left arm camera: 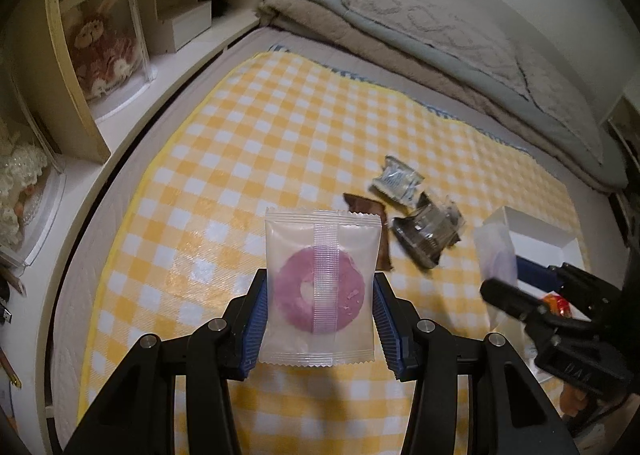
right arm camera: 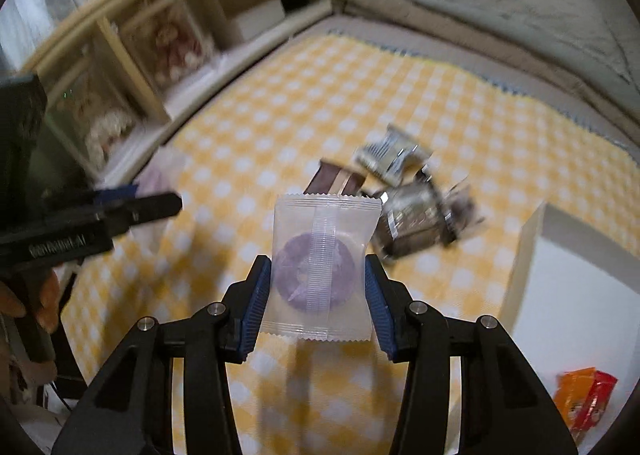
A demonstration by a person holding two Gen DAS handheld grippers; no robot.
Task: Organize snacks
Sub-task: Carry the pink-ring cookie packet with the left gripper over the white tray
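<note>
Wide open checked cloth point(left arm camera: 280, 127) across the upper left of the left wrist view, nothing lying on it there. Centre right is crowded: a brown bar point(left arm camera: 372, 223), a silver packet point(left arm camera: 398, 180) and a dark crinkled wrapper point(left arm camera: 426, 233) bunched close together, some possibly touching, hard to say through the blur. The white box point(left arm camera: 532, 233) walls off the right edge. Shelving point(left arm camera: 76, 67) lines the left edge, folded blankets point(left arm camera: 420, 15) block the top. The right gripper point(left arm camera: 516, 287) crosses low at the right.

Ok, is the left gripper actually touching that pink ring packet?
Touching. The left wrist view shows the left gripper with both blue pads pressed against the side edges of the pink ring packet, holding it up above the yellow checked cloth.
</note>
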